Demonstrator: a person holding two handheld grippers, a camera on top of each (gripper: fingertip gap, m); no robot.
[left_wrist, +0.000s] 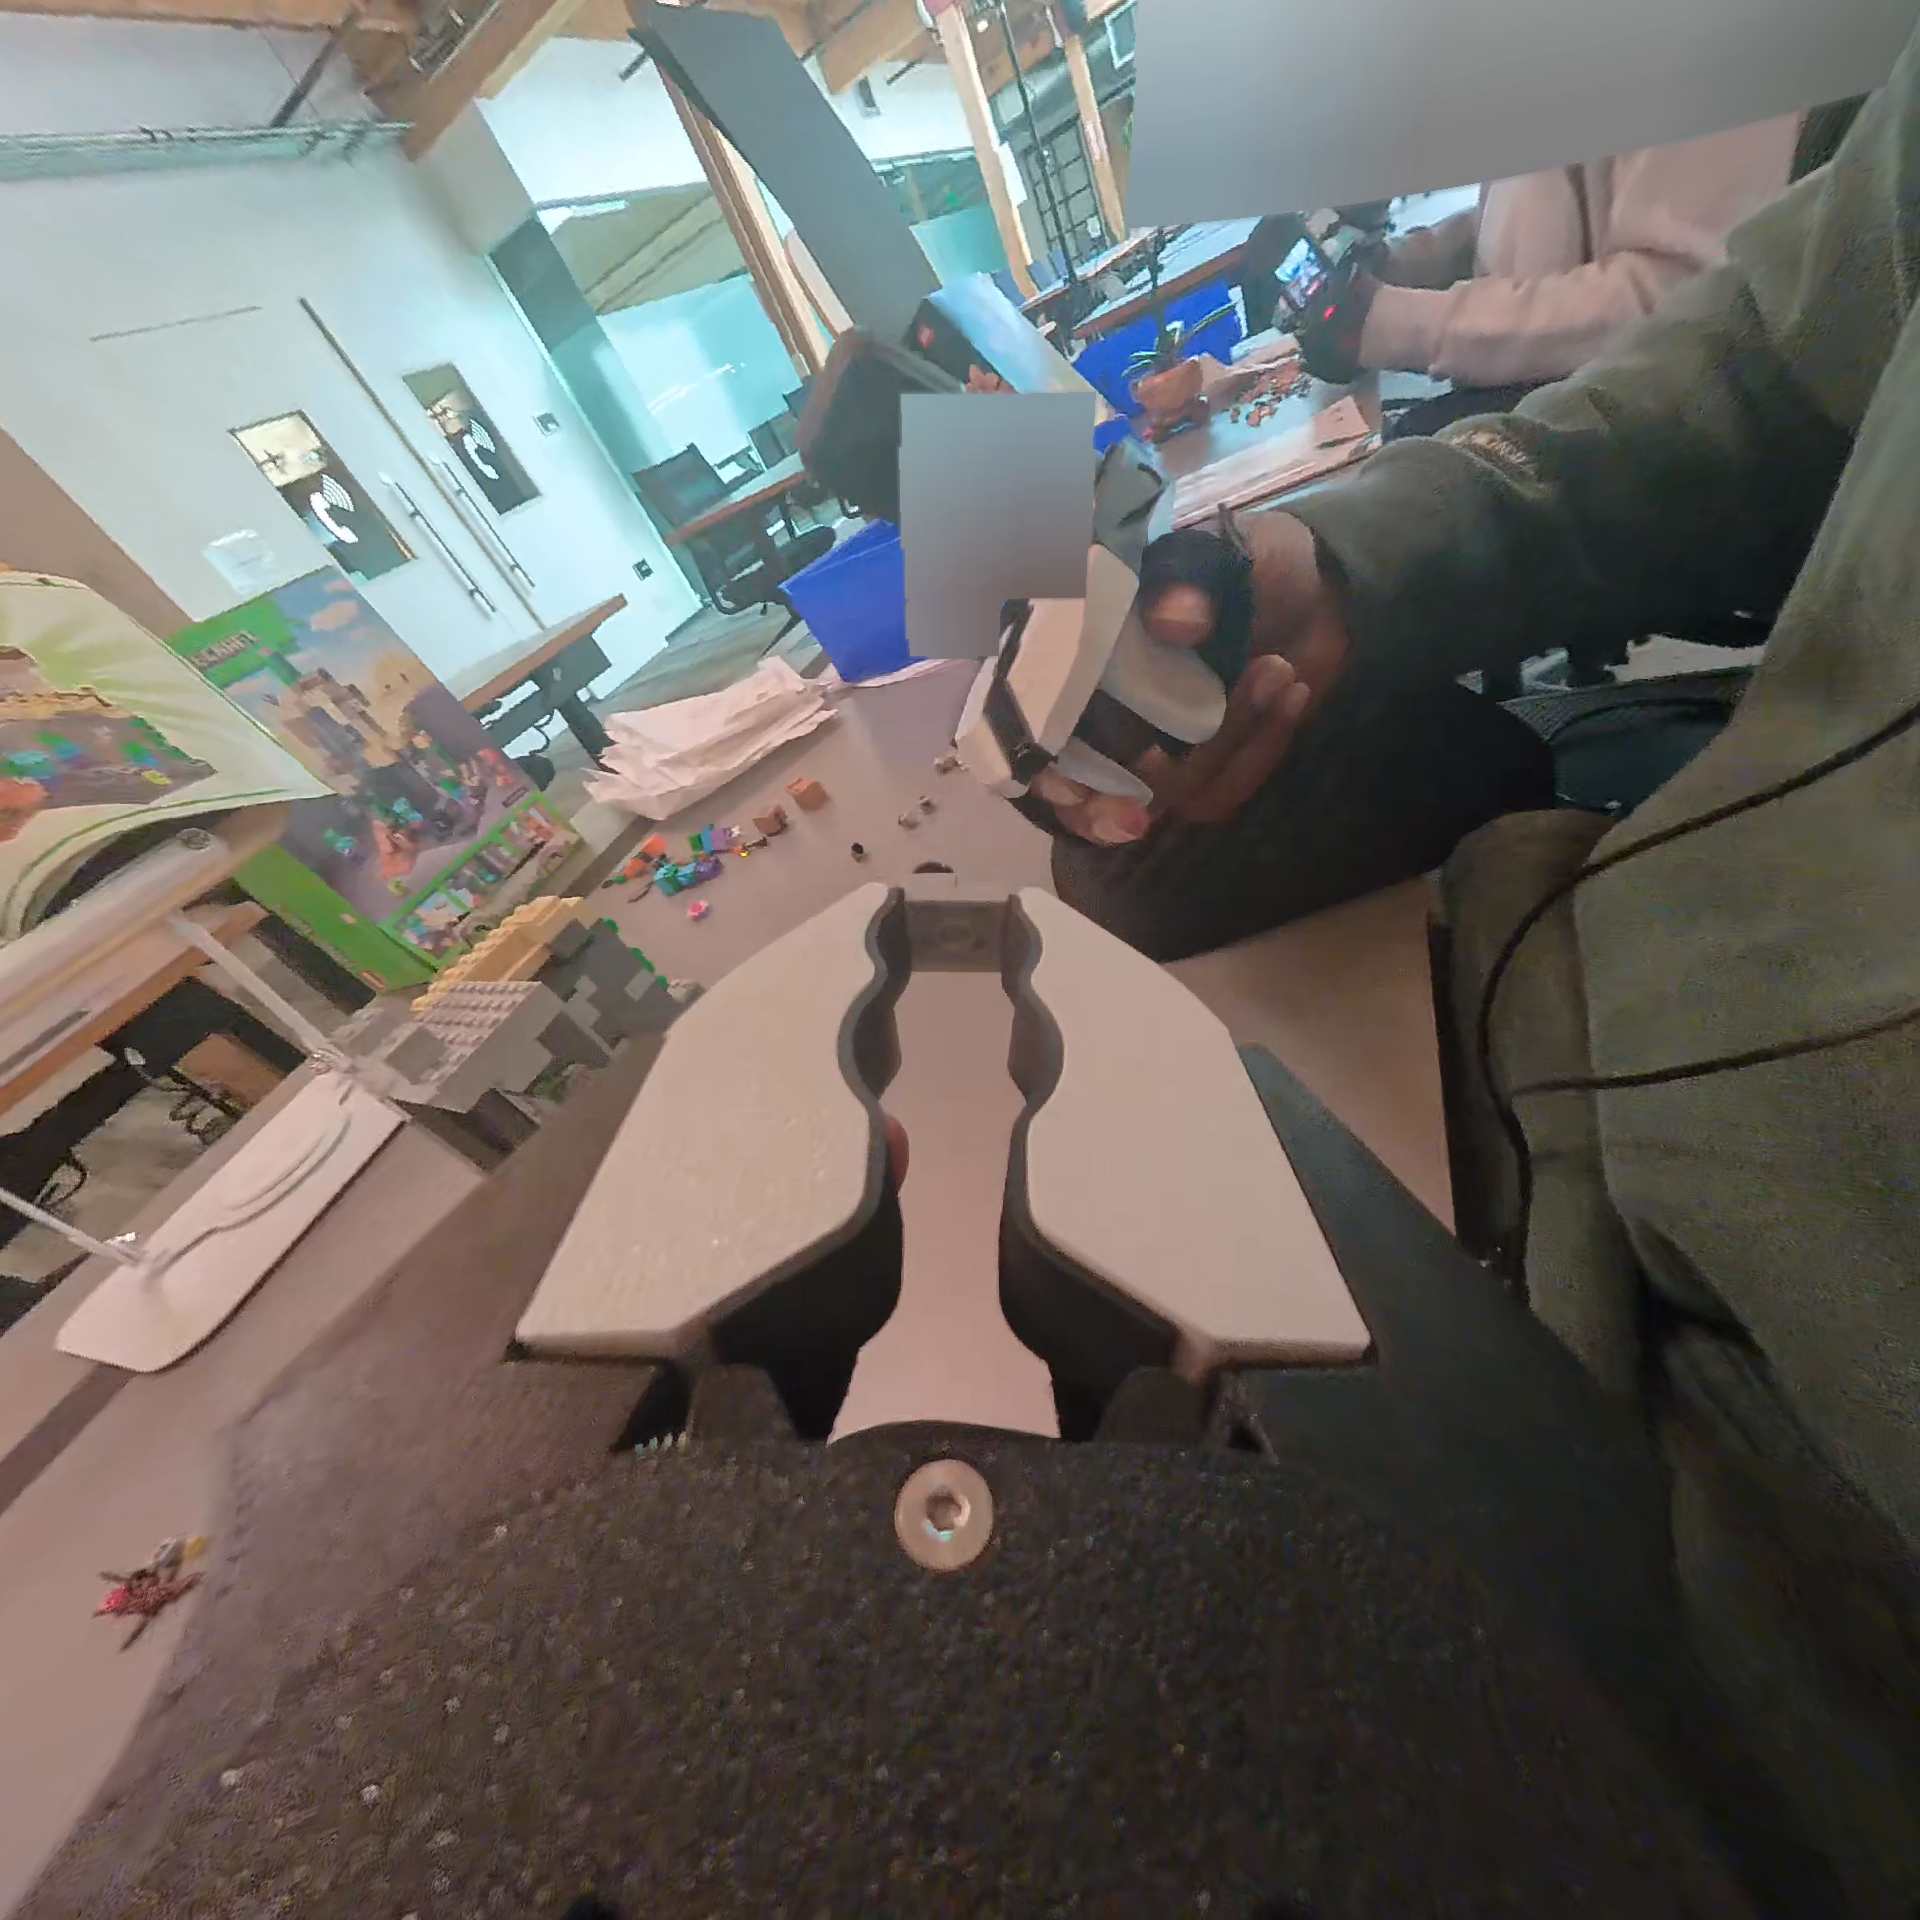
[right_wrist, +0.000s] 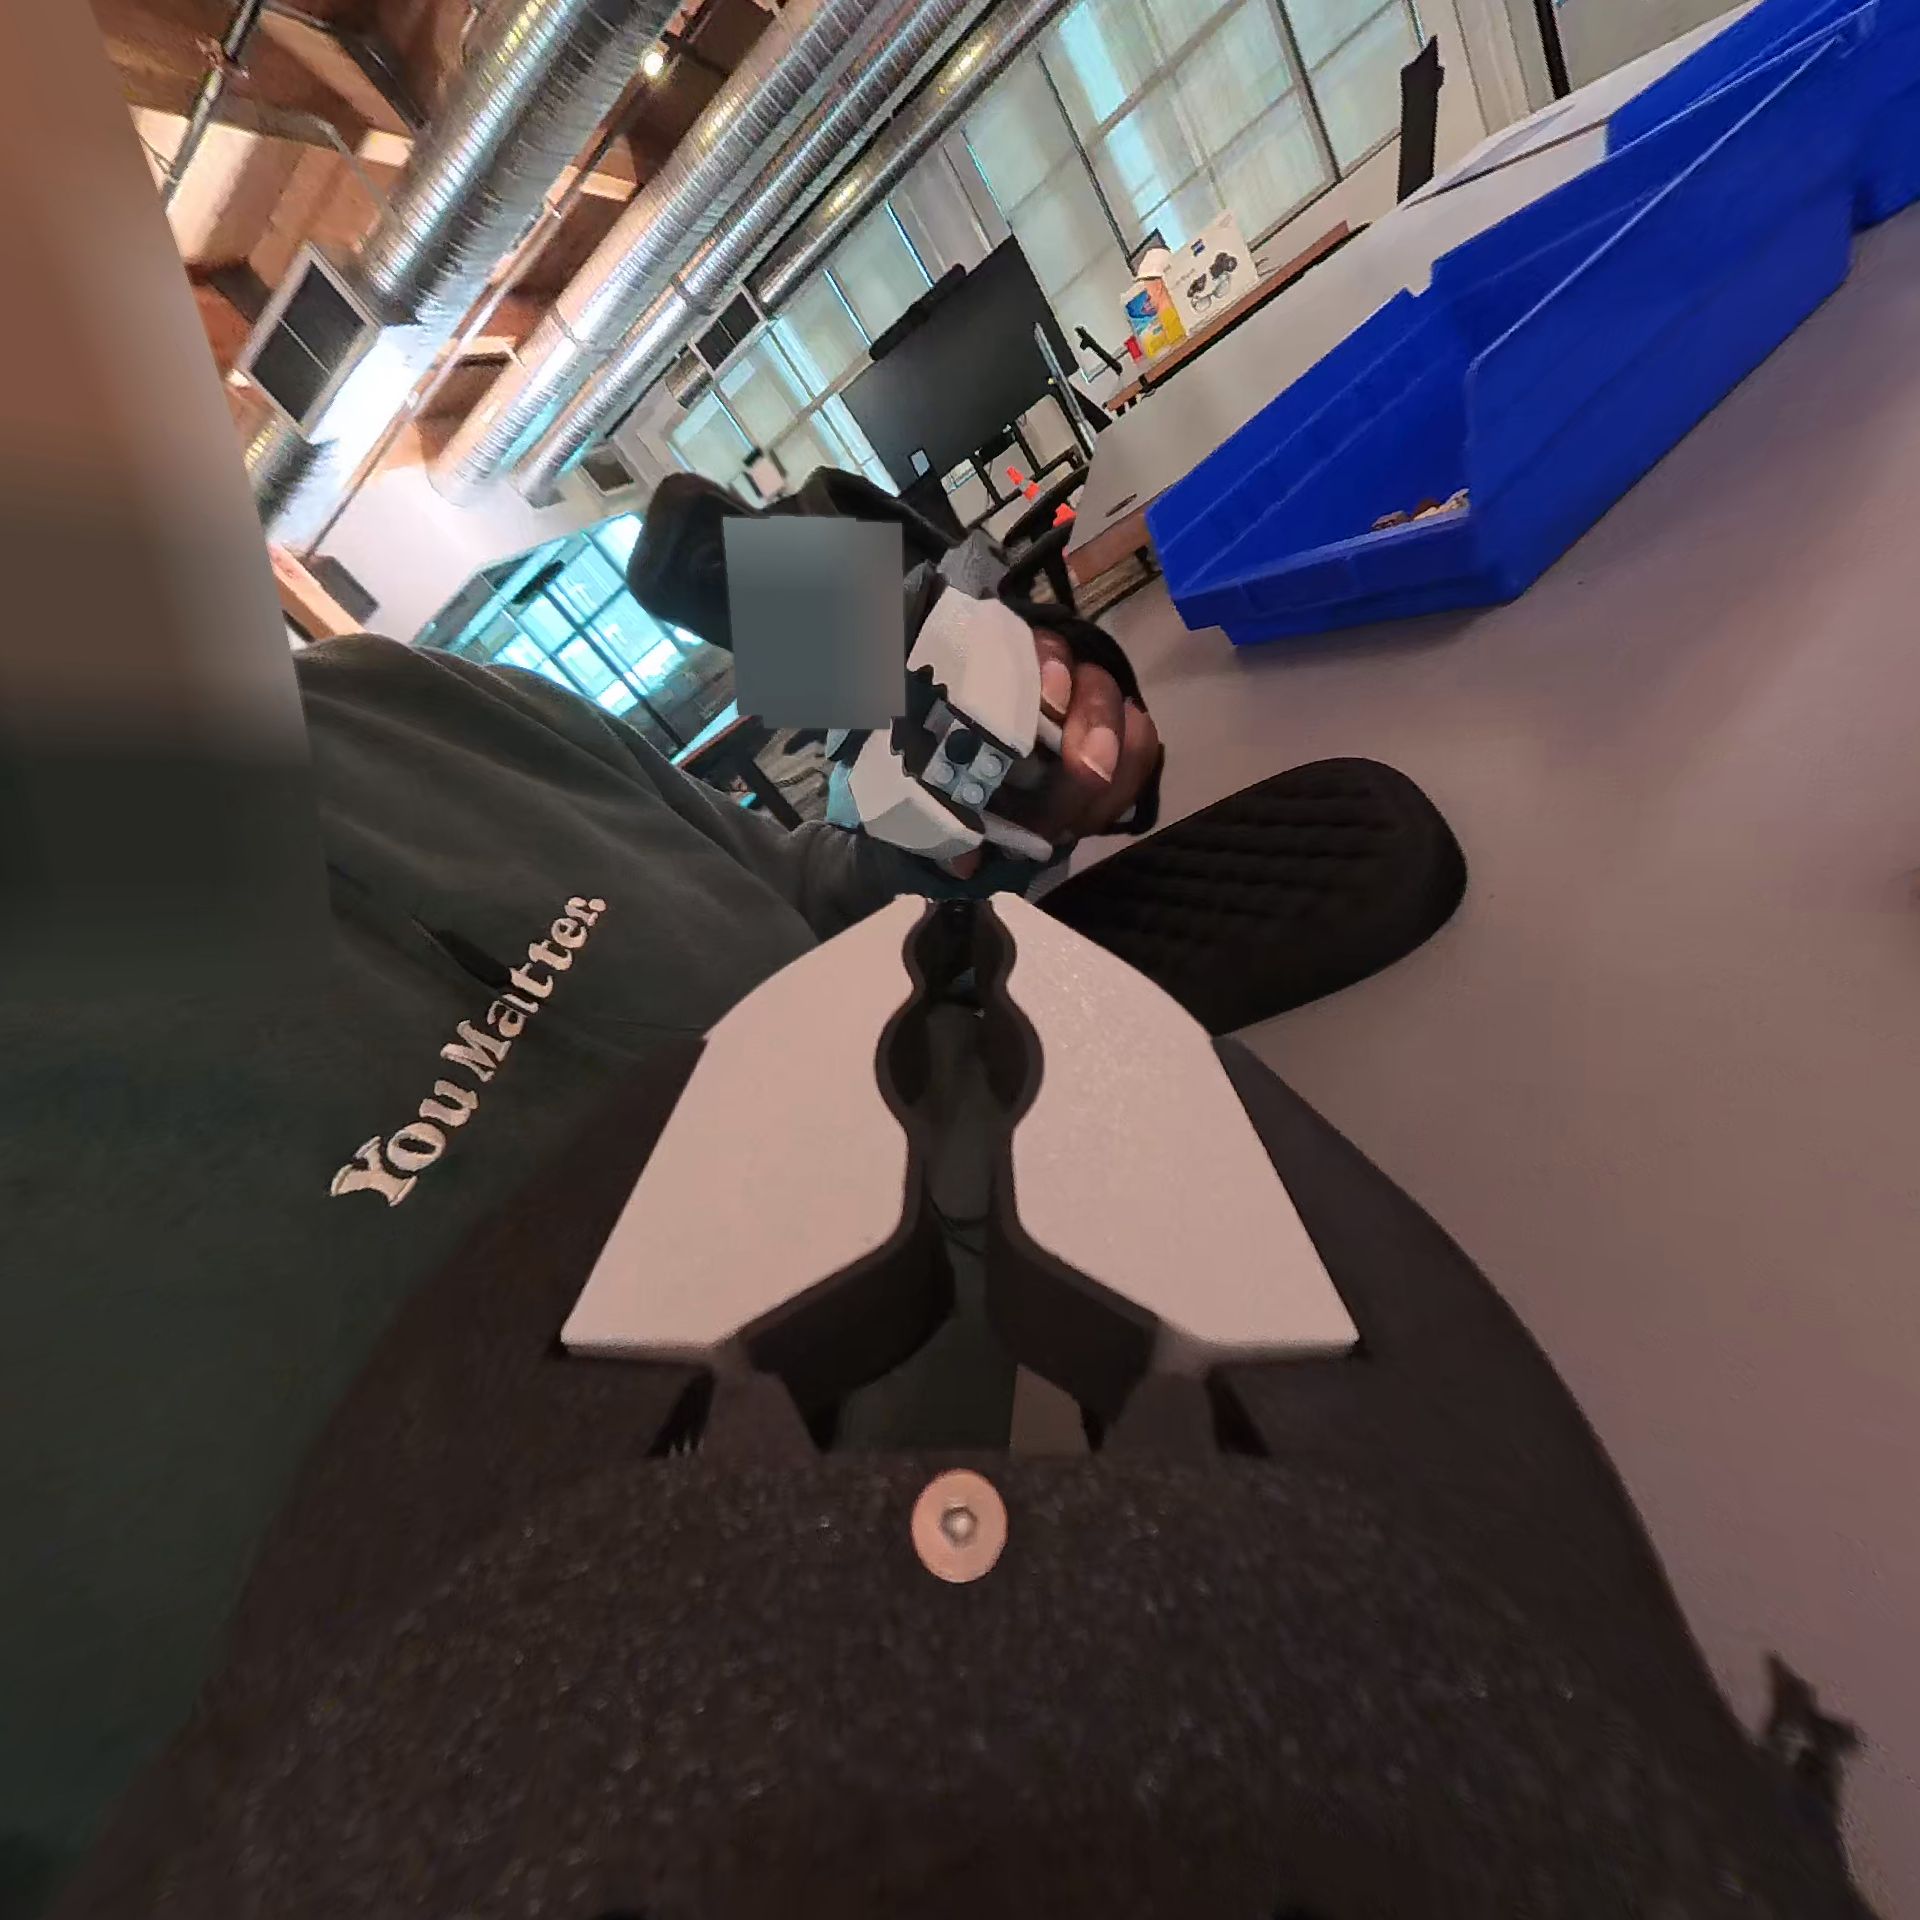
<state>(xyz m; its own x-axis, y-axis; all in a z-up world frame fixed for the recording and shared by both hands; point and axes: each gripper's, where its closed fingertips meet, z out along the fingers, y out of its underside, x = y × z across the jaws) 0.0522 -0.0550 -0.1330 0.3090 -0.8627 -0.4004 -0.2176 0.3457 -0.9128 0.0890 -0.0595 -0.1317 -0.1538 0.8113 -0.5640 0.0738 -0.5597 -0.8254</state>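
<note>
In the left wrist view, the left gripper (left_wrist: 954, 914) was seen tilted over a grey table (left_wrist: 914, 727), its two white fingers clenched at their tips on a small grey toy brick plate (left_wrist: 951, 933). Ahead of it, the right gripper (left_wrist: 1023, 717) was held up in a hand (left_wrist: 1195, 707) with a green sleeve (left_wrist: 1507, 520). Small loose bricks (left_wrist: 707, 852) were scattered on the table beyond the fingertips, and a grey and tan brick build (left_wrist: 520, 997) stood to the left, near a picture-printed box (left_wrist: 416, 748). A stack of white paper bags (left_wrist: 717, 738) and a blue bin (left_wrist: 847, 603) lay farther off.

In the right wrist view, the right gripper (right_wrist: 956, 912) was seen with its fingertips nearly together (a small dark object seemed pinched there, but what it was could not be told). The left gripper (right_wrist: 951, 758) faced it, just beyond the tips, grasping the grey studded plate (right_wrist: 966, 774). A black padded armrest (right_wrist: 1278, 883) lay at the table edge, and blue bins (right_wrist: 1455, 447) sat on the grey tabletop (right_wrist: 1558, 1039) to the right.
</note>
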